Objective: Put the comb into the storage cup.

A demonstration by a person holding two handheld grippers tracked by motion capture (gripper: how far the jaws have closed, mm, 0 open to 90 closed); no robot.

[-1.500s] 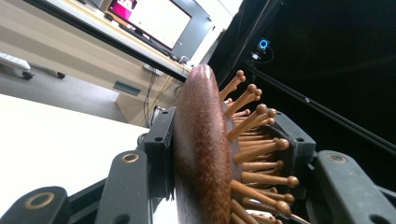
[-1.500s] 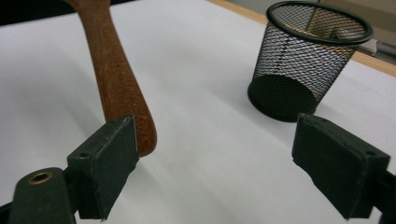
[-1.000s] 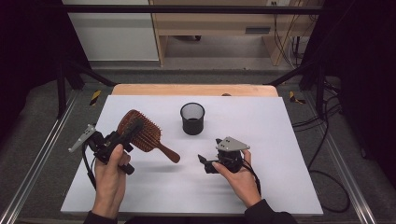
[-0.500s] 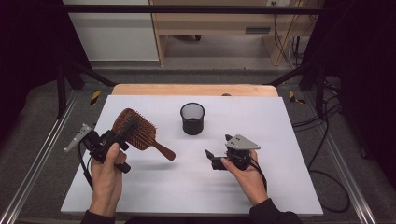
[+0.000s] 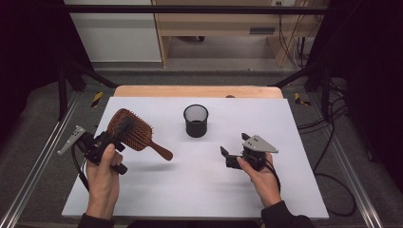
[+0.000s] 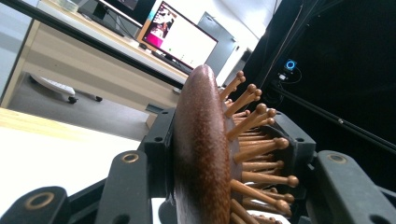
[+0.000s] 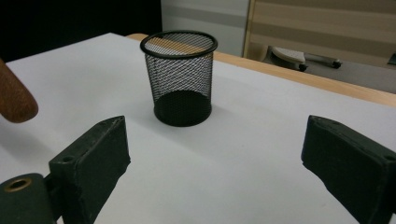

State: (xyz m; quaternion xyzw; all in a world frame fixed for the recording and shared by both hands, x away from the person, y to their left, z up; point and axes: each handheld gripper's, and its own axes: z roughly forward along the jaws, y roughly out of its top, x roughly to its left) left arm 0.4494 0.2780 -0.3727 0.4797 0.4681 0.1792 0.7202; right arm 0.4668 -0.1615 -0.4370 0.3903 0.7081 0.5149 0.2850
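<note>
The left gripper [image 5: 119, 136] has its fingers [image 6: 128, 184] clamped on the head of the wooden hairbrush [image 5: 135, 135], lifted off the white bench [image 5: 285, 190] at its left side, handle pointing toward the middle. The right gripper [image 5: 234, 151] holds nothing, its fingers [image 7: 93, 158] spread wide, aimed at the black mesh cup [image 5: 196, 120] standing upright near the bench's middle.

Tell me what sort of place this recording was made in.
Probably an office or lab set up for recording: a white tabletop framed by metal rails and black curtains, a lit computer monitor on a wooden desk behind, and loose cables on the grey floor.
</note>
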